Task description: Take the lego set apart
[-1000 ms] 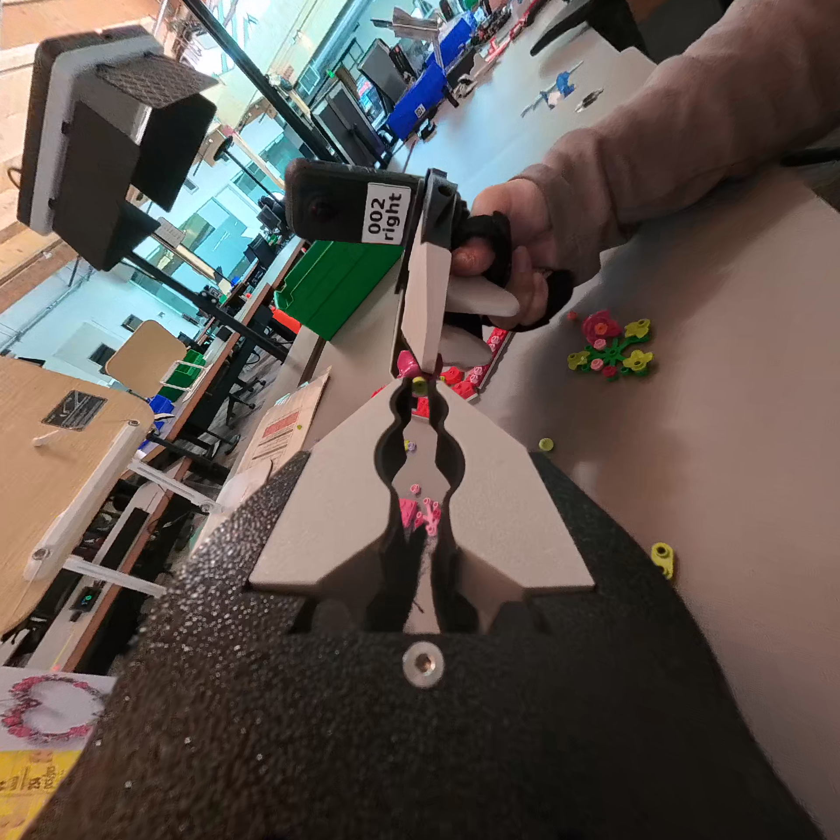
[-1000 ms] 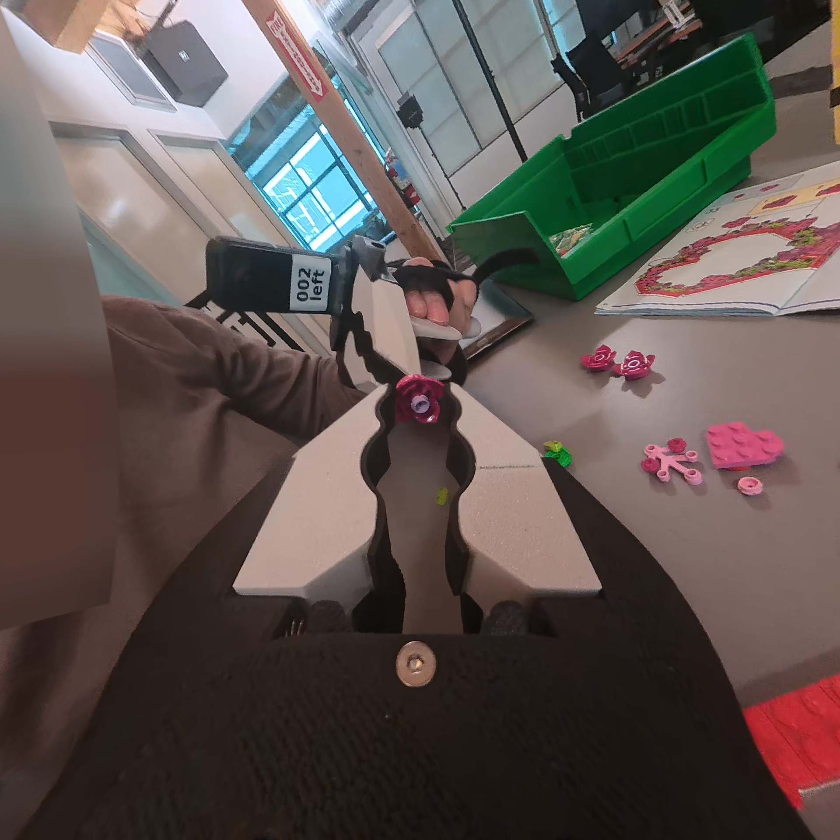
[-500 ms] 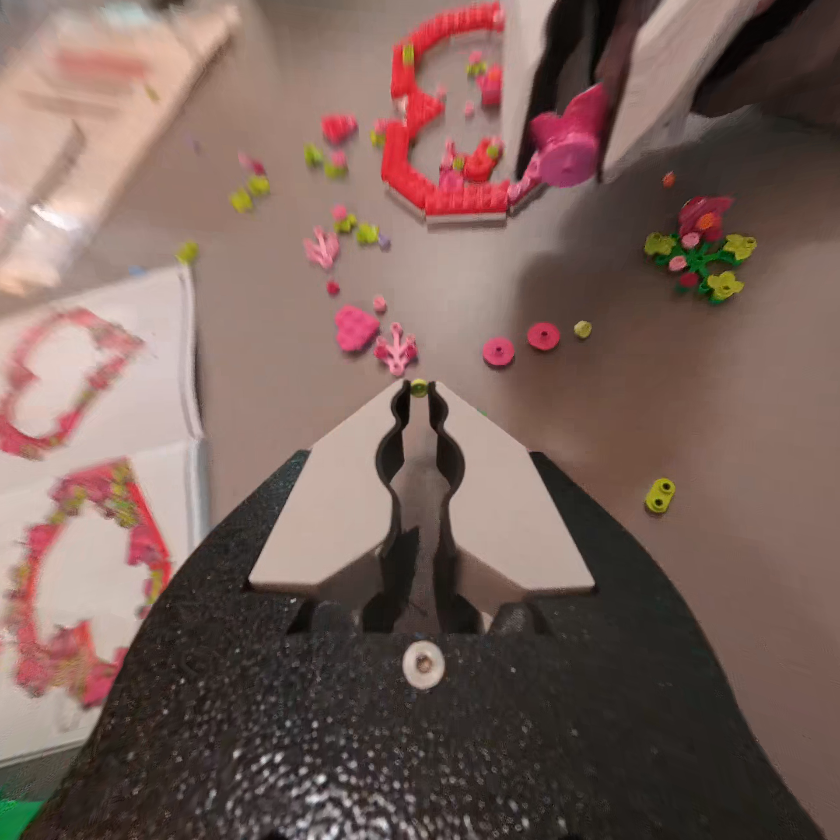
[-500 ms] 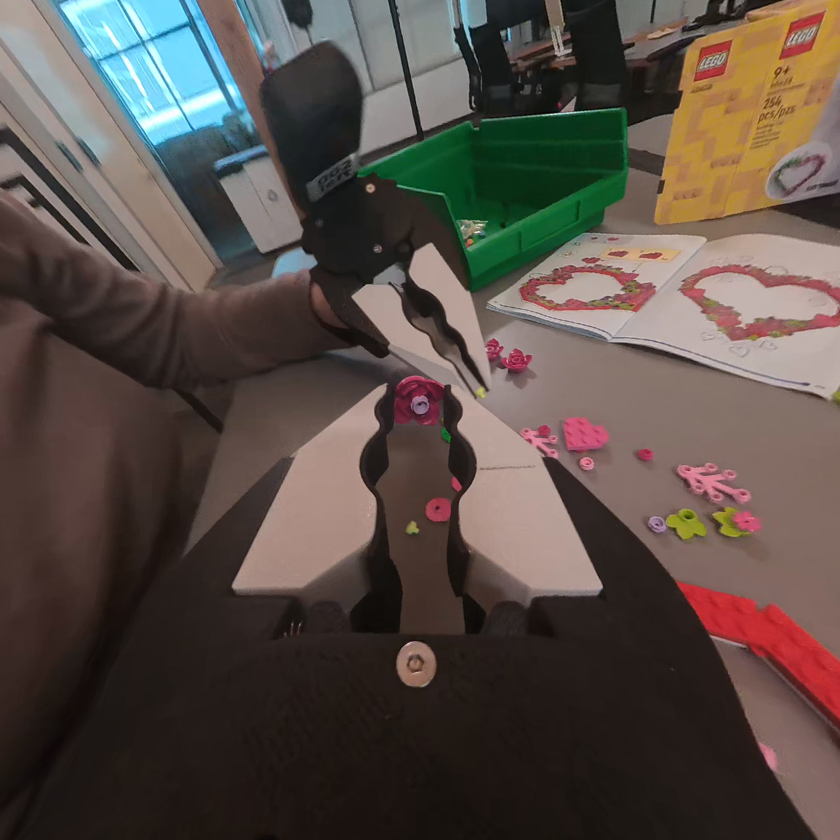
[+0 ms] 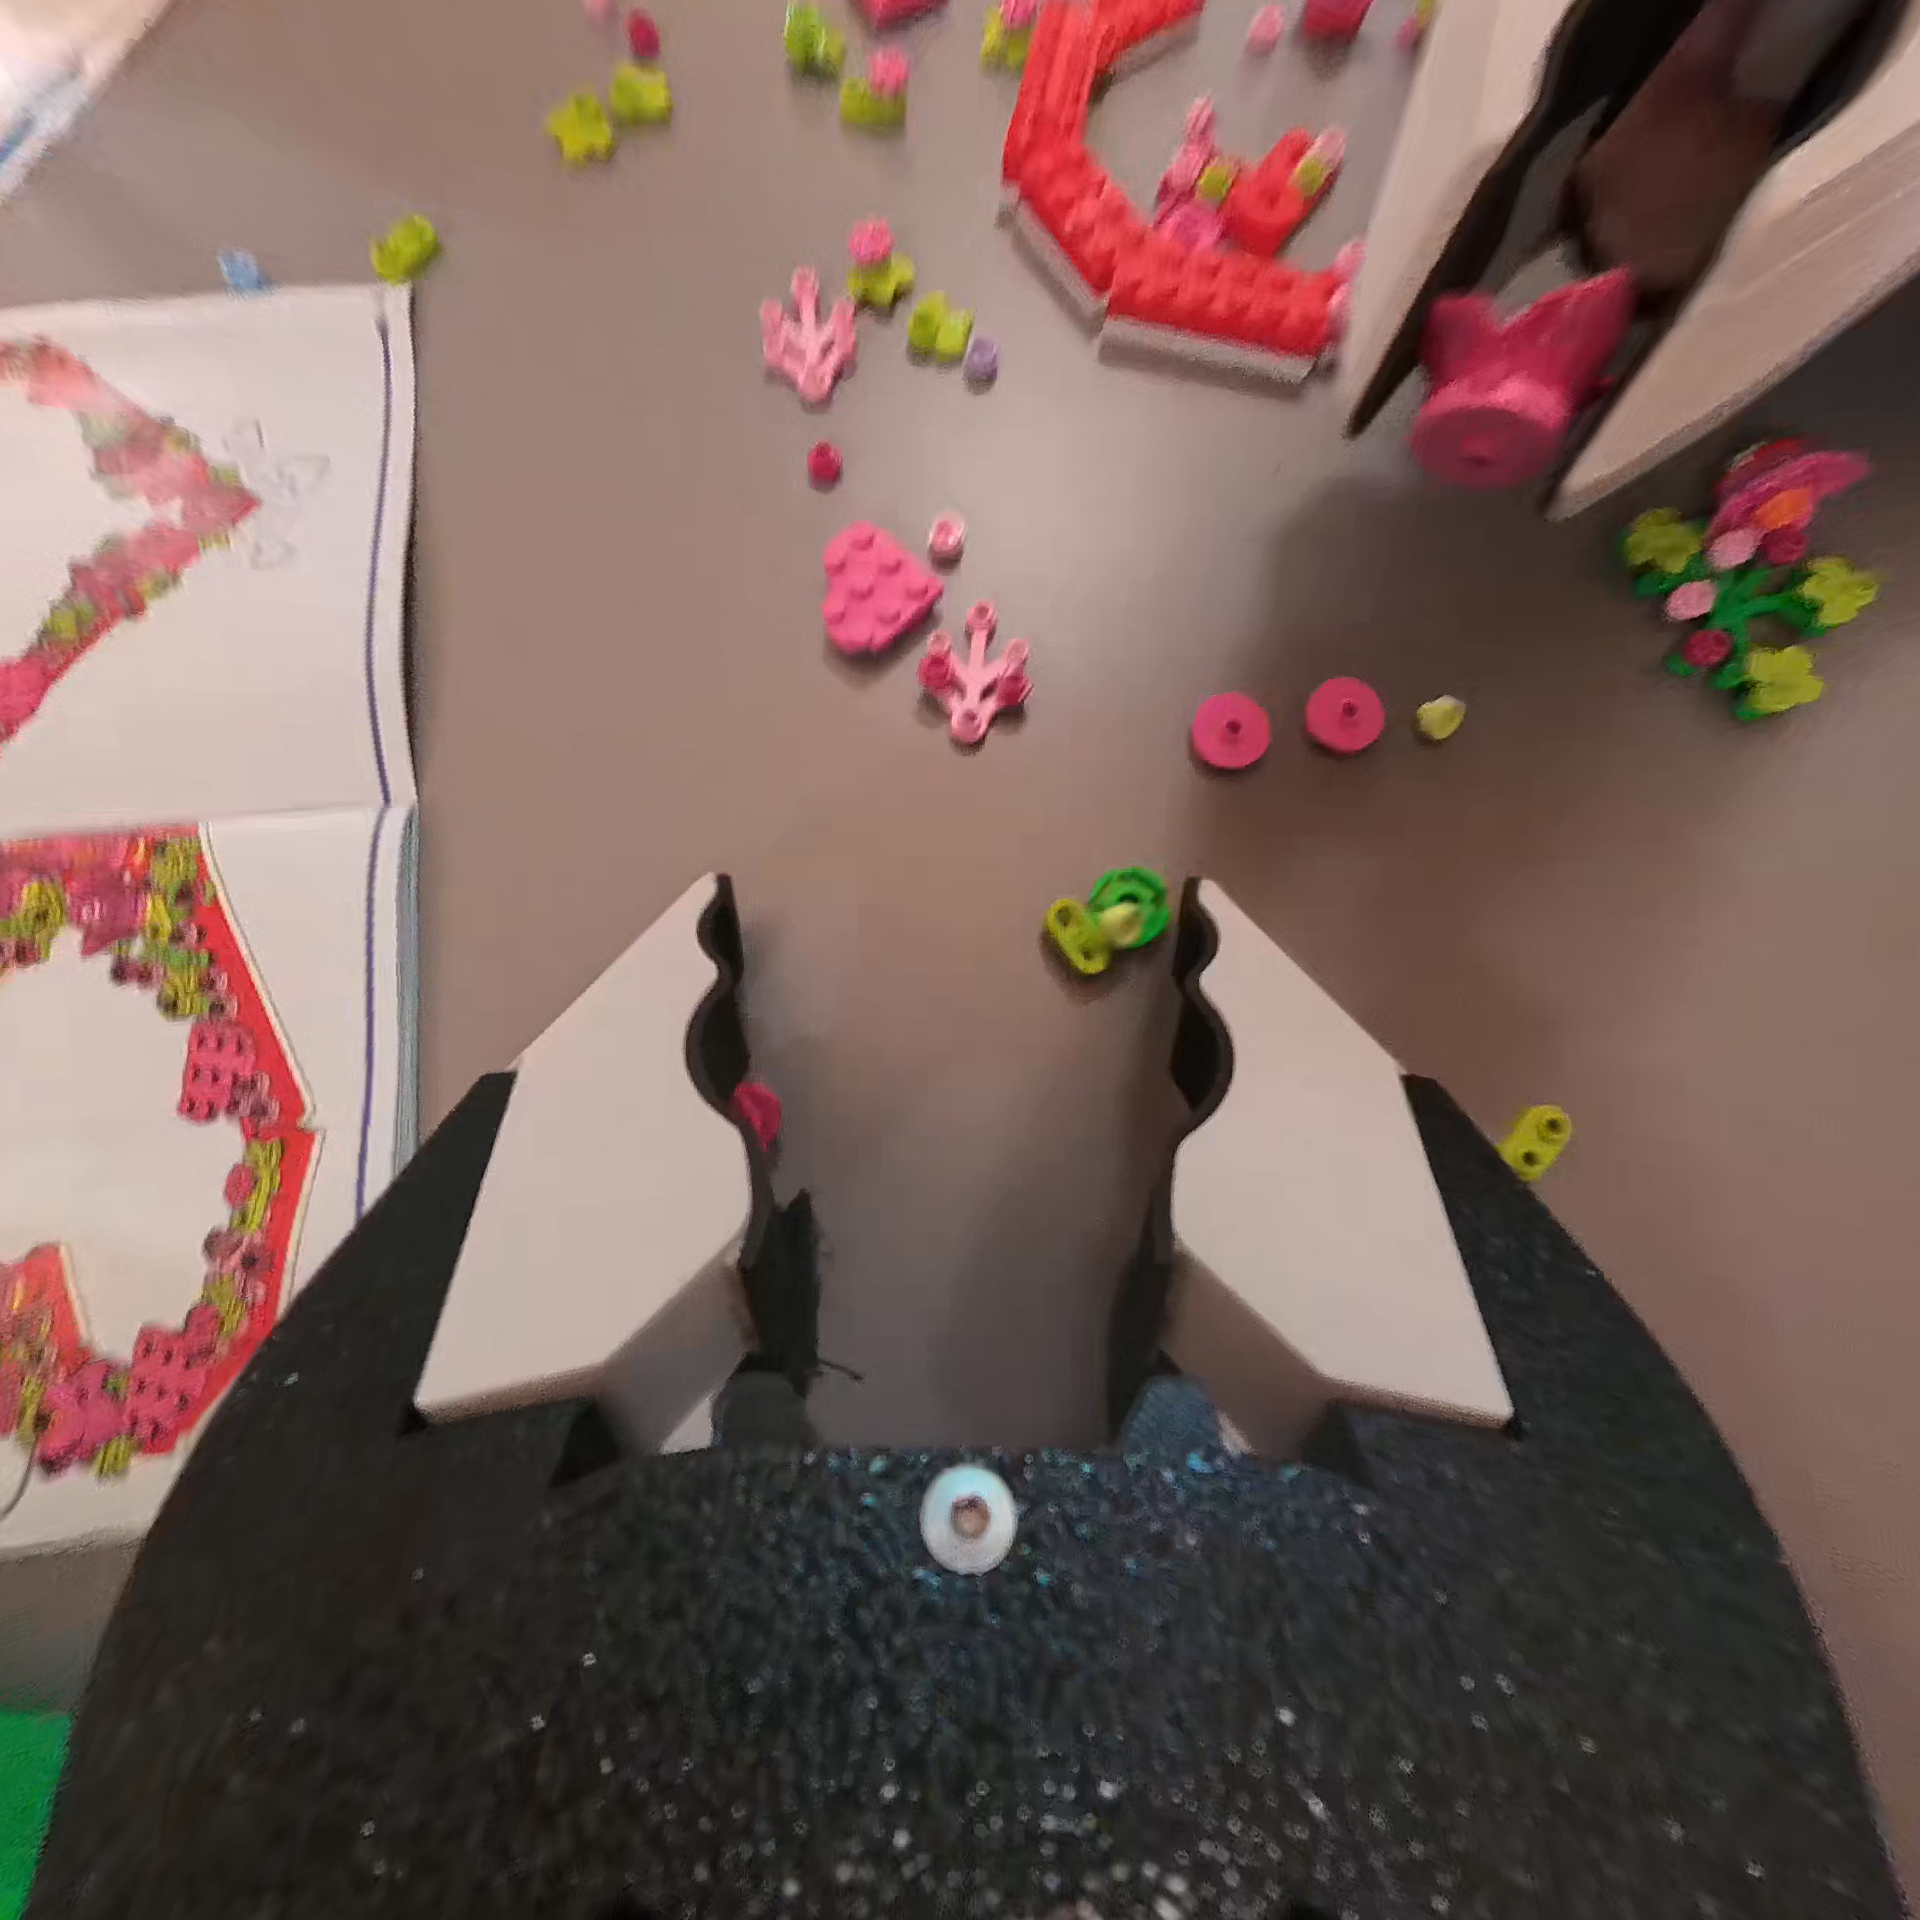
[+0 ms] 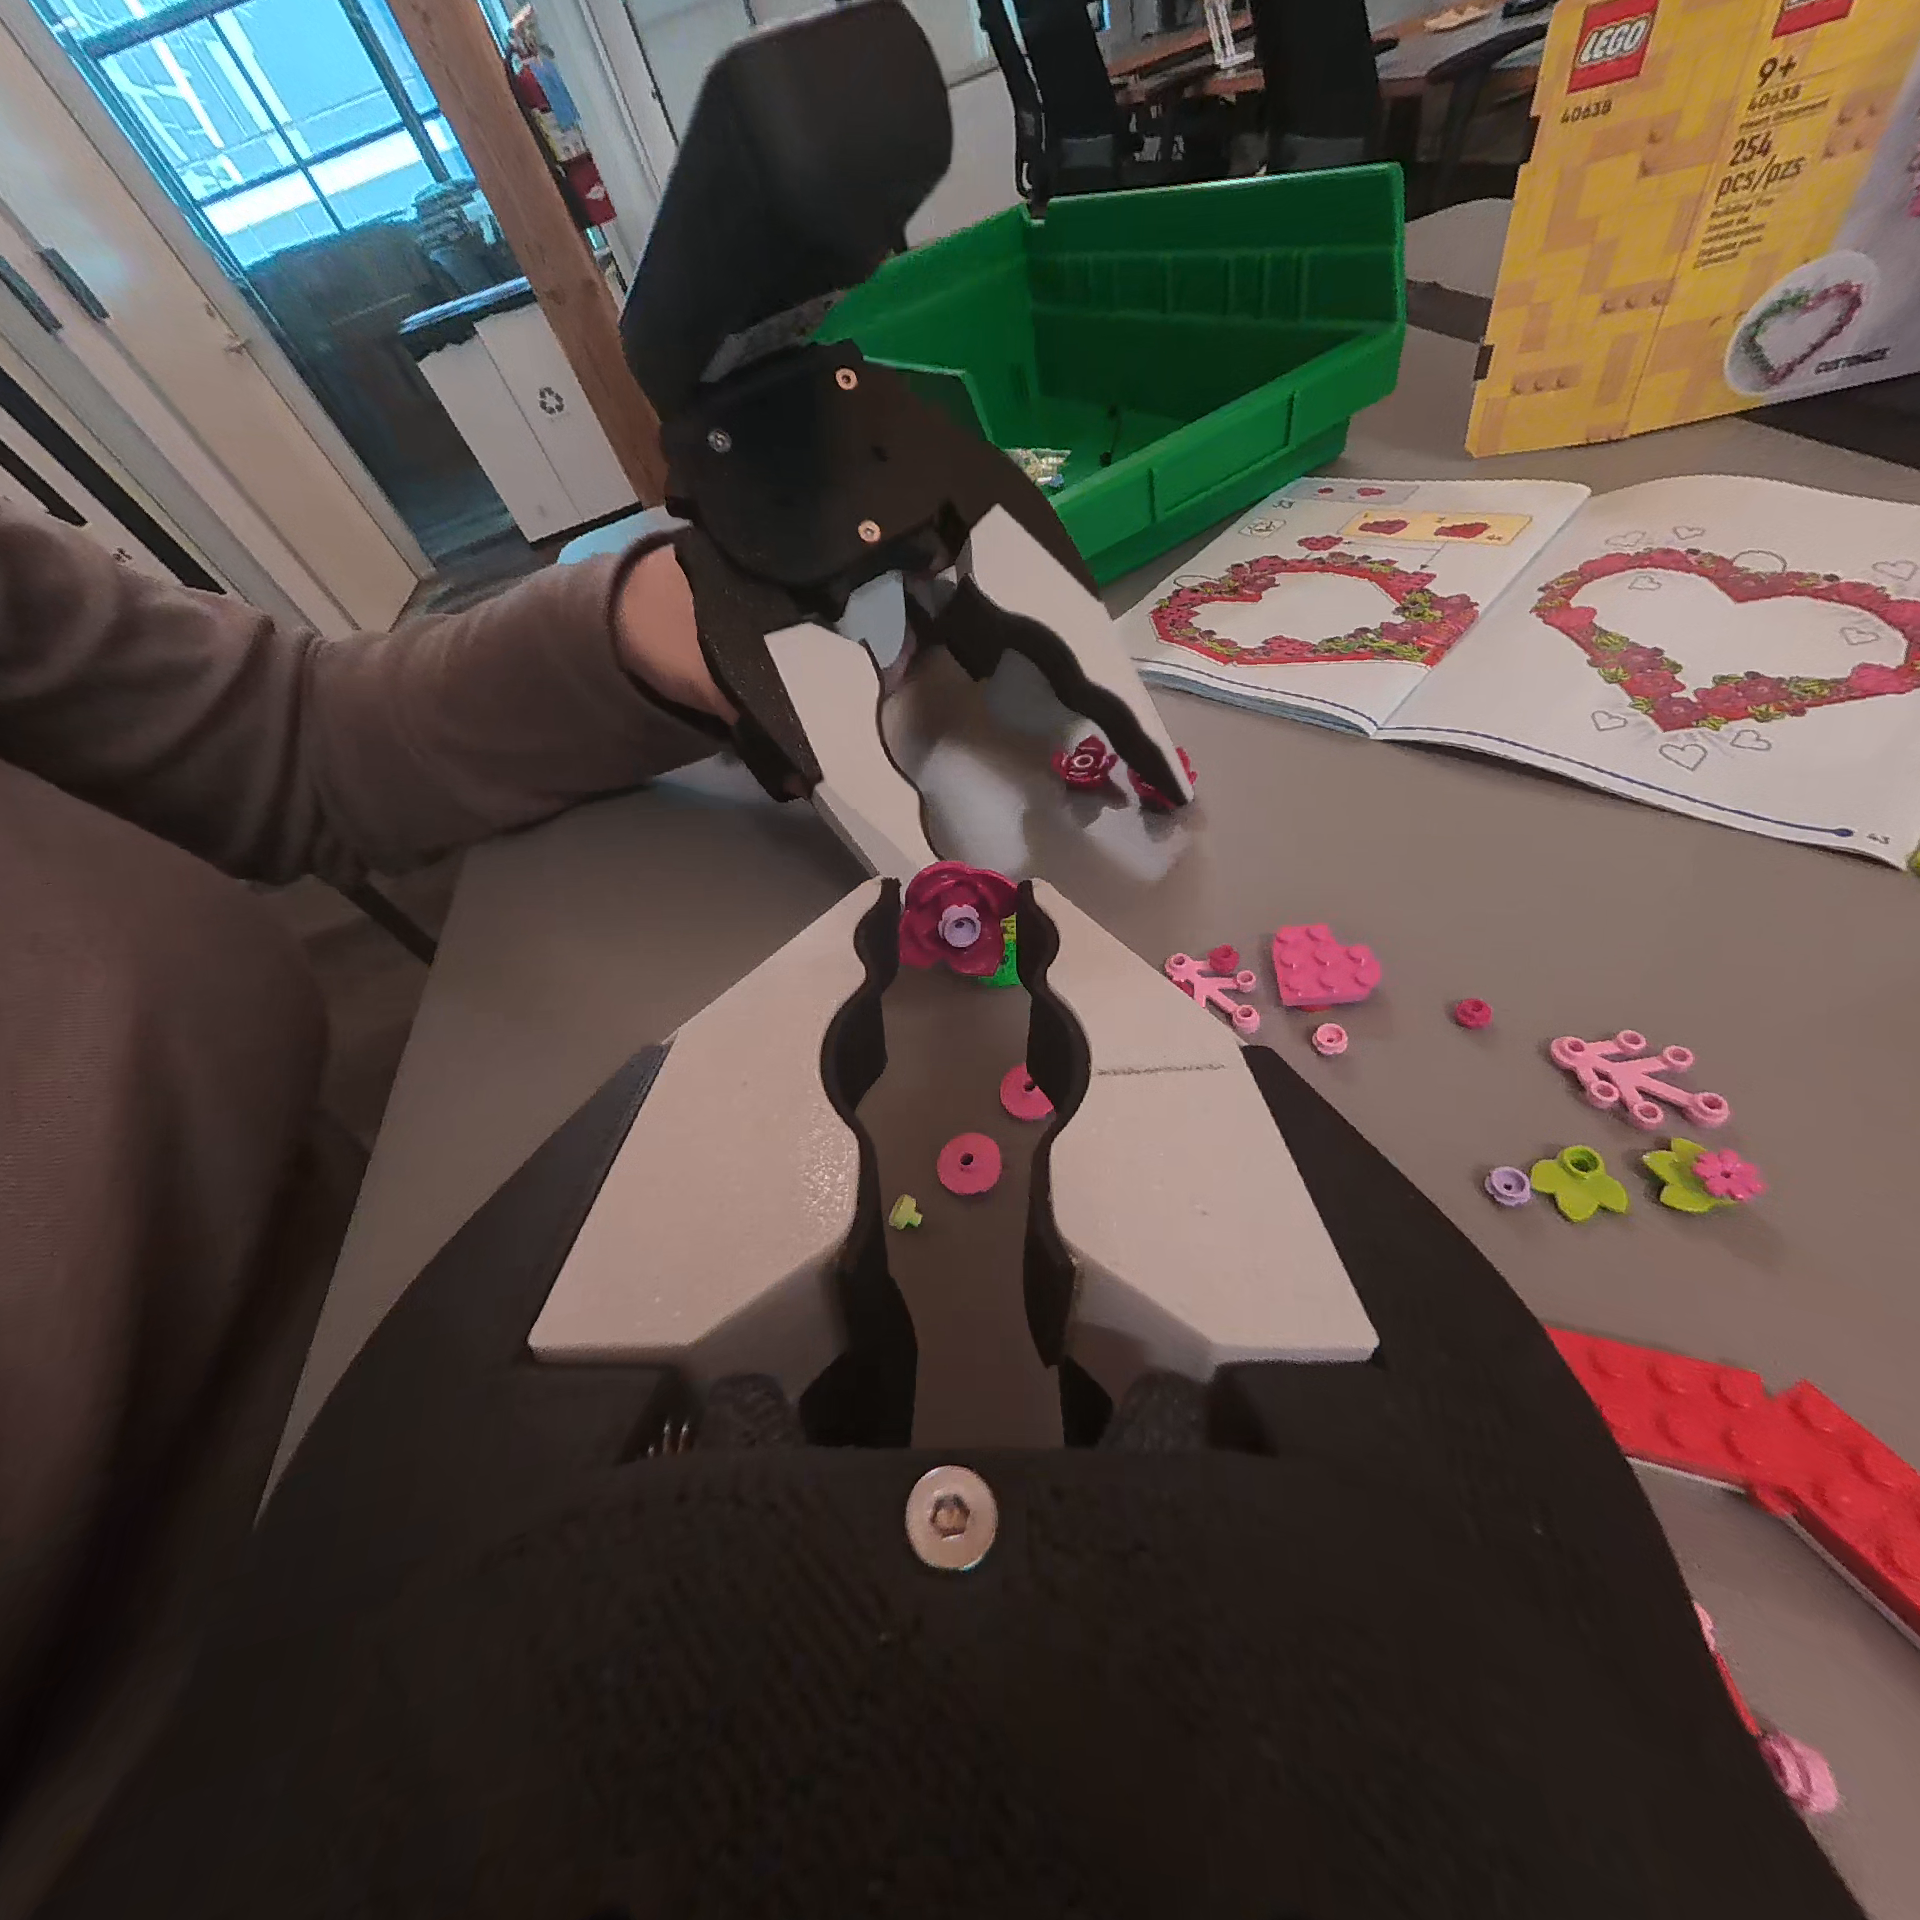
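Observation:
My right gripper (image 6: 954, 902) is shut on a magenta rose (image 6: 951, 920) with a lavender stud in its middle, held above the table. In the left wrist view the same gripper (image 5: 1465, 457) and rose (image 5: 1507, 384) show at the upper right. My left gripper (image 5: 954, 899) is open and empty, low over the grey table; it also shows in the right wrist view (image 6: 1029, 831), just beyond the rose. A small lime stud on a green piece (image 5: 1120, 920) lies by its right fingertip. The red heart base (image 5: 1143, 260) lies farther off, and its edge shows in the right wrist view (image 6: 1766, 1455).
Loose pieces are scattered on the table: a pink heart plate (image 5: 873, 592), two magenta discs (image 5: 1231, 730), pink branch pieces (image 5: 977, 665), a green flower cluster (image 5: 1745, 603). An open booklet (image 6: 1558, 644), a green bin (image 6: 1143, 343) and a yellow box (image 6: 1683, 208) stand behind. The left gripper's tips are roughly 9 cm from the right gripper's. My left gripper's tips are some 6 cm from the pink heart plate (image 5: 873, 592). It turns up in the right wrist view (image 6: 1298, 955) as well.
My left gripper has swung down toward the table and opened, letting go of the small lime stud. My right gripper still holds the rose and has tilted down.

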Tool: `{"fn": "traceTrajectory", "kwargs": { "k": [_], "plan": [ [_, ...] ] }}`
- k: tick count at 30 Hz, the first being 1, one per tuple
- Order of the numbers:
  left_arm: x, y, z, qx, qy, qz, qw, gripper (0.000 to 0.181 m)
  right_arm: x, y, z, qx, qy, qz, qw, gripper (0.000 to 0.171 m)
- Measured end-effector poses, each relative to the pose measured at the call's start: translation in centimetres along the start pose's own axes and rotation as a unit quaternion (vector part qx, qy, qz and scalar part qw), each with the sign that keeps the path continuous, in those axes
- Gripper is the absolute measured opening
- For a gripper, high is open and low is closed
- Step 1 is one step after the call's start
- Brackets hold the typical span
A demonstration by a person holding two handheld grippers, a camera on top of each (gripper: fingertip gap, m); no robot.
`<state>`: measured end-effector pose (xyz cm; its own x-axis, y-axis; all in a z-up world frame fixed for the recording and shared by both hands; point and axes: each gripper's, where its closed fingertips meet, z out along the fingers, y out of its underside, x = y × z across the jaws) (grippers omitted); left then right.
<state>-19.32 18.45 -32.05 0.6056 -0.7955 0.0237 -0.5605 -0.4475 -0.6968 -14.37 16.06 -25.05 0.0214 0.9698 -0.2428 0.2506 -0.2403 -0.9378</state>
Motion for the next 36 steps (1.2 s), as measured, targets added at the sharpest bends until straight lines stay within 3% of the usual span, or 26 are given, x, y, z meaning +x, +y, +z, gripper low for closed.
{"fn": "traceTrajectory", "kwargs": {
  "k": [1, 5, 9, 12, 19, 25, 28, 36],
  "plan": [
    [0.5, -1.0, -0.3, 0.032, 0.017, 0.009, 0.999, 0.079, 0.0, -0.2, 0.0, 0.007, -0.001, -0.002, 1.0, 0.021],
    [4.1, -6.4, -3.6, 0.22, 0.062, 0.108, 0.968, 0.048, -1.0, -1.0, -0.1, 0.039, -0.044, 0.032, 0.998, 0.021],
    [7.3, -7.7, -5.1, 0.289, 0.022, 0.253, 0.923, 0.033, -2.0, -2.0, -0.4, 0.077, -0.107, 0.095, 0.987, 0.021],
    [8.1, -7.9, -5.2, 0.297, -0.042, 0.334, 0.894, 0.013, -2.5, -2.1, -0.4, 0.085, -0.133, 0.121, 0.98, 0.021],
    [7.8, -8.0, -5.2, 0.296, -0.061, 0.343, 0.889, 0.02, -2.9, -1.6, -0.1, 0.067, -0.142, 0.12, 0.98, 0.021],
    [7.9, -7.8, -4.9, 0.283, -0.071, 0.363, 0.885, 0.013, -2.9, -1.6, -0.1, 0.065, -0.141, 0.117, 0.981, 0.021],
    [7.8, -8.1, -5.4, 0.298, -0.067, 0.356, 0.883, 0.012, -3.0, -2.1, -0.7, 0.077, -0.161, 0.138, 0.974, 0.029],
    [8.9, -8.0, -5.4, 0.297, -0.045, 0.37, 0.879, 0.012, -3.9, -1.6, -0.6, 0.052, -0.178, 0.13, 0.974, 0.019]
  ]
}}
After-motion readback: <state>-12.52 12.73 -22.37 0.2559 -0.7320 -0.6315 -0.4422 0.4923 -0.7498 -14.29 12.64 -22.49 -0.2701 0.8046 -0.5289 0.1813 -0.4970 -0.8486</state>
